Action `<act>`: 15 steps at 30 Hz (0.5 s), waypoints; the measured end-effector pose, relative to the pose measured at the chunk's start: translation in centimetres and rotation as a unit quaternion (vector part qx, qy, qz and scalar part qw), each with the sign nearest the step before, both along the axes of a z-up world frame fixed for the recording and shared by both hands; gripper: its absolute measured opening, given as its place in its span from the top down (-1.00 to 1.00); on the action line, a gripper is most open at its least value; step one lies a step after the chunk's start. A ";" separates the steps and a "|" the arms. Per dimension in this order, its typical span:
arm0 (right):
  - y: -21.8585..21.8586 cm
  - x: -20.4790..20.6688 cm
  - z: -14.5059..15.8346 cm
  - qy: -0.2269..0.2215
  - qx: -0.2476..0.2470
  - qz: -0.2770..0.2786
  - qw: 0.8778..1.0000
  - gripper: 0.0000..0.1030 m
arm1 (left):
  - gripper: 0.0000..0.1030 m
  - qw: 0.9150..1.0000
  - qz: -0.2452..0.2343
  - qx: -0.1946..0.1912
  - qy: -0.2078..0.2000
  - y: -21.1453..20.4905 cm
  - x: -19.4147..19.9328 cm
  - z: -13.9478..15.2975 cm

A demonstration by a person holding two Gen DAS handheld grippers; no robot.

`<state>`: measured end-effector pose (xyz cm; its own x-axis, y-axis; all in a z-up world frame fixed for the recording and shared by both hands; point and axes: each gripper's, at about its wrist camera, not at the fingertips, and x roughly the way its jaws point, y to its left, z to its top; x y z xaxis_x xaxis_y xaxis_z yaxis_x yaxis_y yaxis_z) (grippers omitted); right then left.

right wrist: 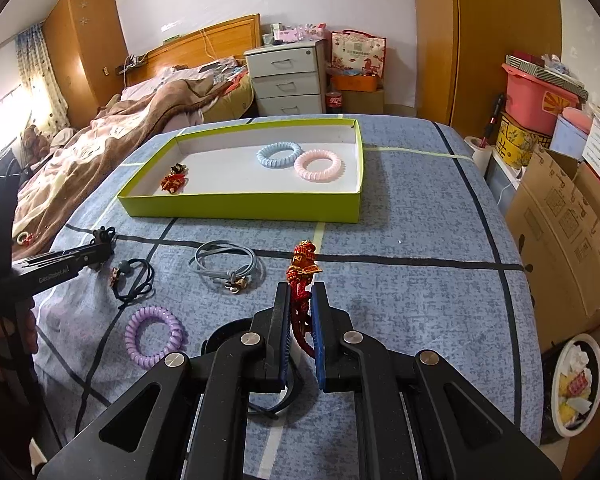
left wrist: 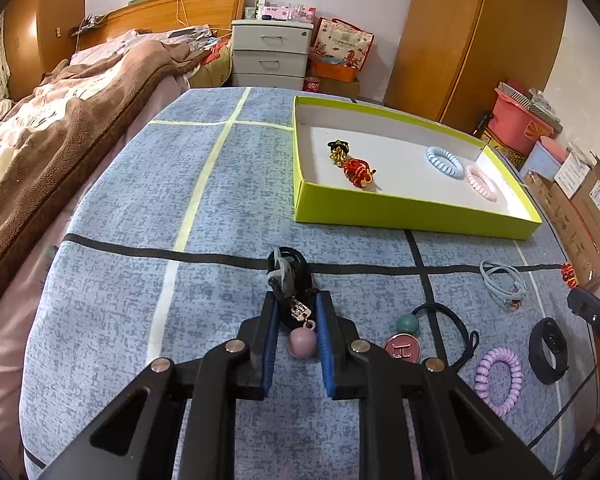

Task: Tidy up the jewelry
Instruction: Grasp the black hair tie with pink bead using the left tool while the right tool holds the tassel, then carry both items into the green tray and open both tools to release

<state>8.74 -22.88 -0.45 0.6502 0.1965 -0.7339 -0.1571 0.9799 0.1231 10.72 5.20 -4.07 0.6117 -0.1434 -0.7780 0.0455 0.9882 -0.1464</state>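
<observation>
My left gripper points down at the blue-grey cloth, its blue pads shut on a black cord hair tie with a gold tag and a pink ball. My right gripper is shut on a red and gold knotted charm, which sticks up between the pads above the cloth. The lime-green box lies farther back. In it are a blue coil band, a pink coil band and two small charms.
Loose on the cloth lie a purple coil band, a grey-blue cord tie, a dark tie with a green ball and a pink disc, and a black band. A bed stands left, cardboard boxes right.
</observation>
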 end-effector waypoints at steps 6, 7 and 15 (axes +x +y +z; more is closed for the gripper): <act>0.1 0.4 0.5 -0.007 0.003 0.002 1.000 0.80 | 0.67 1.000 -0.001 -0.017 -0.010 0.6 -0.3 0.7; 0.2 0.4 0.6 -0.008 0.003 0.002 1.000 0.80 | 0.67 1.000 -0.002 -0.017 -0.012 0.6 -0.3 0.9; 0.7 1.2 1.5 -0.017 0.003 0.006 1.000 0.80 | 0.67 0.999 -0.003 -0.020 -0.033 0.7 -0.3 2.6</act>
